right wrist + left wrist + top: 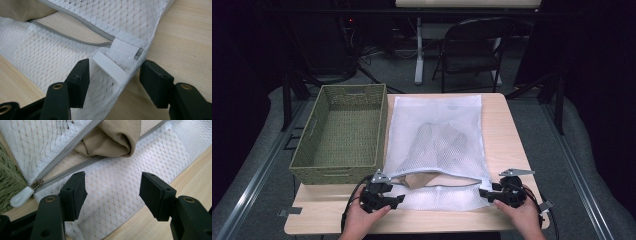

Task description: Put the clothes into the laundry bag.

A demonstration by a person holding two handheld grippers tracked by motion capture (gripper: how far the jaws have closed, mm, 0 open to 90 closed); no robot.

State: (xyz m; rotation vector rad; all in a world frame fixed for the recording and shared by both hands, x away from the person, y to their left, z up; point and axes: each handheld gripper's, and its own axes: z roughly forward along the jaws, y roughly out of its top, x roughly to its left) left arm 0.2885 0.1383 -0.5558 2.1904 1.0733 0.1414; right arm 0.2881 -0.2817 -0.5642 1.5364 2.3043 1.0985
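A green woven basket (341, 135) is sitting at the table's left, with the white mesh laundry bag (437, 135) lying just beside it, tan cloth (112, 137) poking from its open zipper. The left gripper (398, 199) and the right gripper (484, 192) are hovering at the bag's near corners, jaws spread, pinching nothing

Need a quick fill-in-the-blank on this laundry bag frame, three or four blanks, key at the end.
1. The white mesh bag lies on the table with its zipper ____.
2. The cloth poking out of the bag's mouth is ____ in colour.
3. Left of the bag stands a woven green ____.
4. The fingers of the left gripper stand ____ over the mesh.

Missing words: open; tan; basket; apart
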